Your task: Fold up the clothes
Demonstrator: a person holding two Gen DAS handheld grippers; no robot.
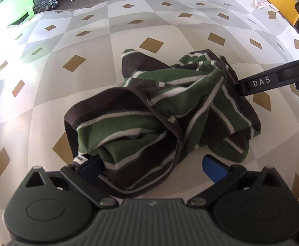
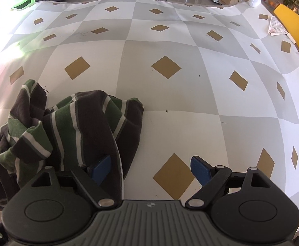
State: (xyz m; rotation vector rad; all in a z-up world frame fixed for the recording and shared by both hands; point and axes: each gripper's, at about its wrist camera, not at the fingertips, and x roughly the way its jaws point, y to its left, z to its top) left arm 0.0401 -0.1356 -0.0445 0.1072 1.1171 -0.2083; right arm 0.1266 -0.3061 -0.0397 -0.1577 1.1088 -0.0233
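Left wrist view: the striped garment (image 1: 159, 110) is seen crumpled on the checked tabletop (image 1: 108, 30), soft and limp, best taken at its dark hem, while both the left tongs (image 1: 151, 167) and right tongs (image 2: 151, 167) are held open around its edges, nothing gripped.

Crumpled striped garment (image 1: 159, 110) lies between the open left hand-held gripper (image 1: 152, 167) pads.

The striped garment (image 2: 67, 127) ran off the left picture edge, and its folds hid part of the left gripper's (image 1: 151, 165) left pad.
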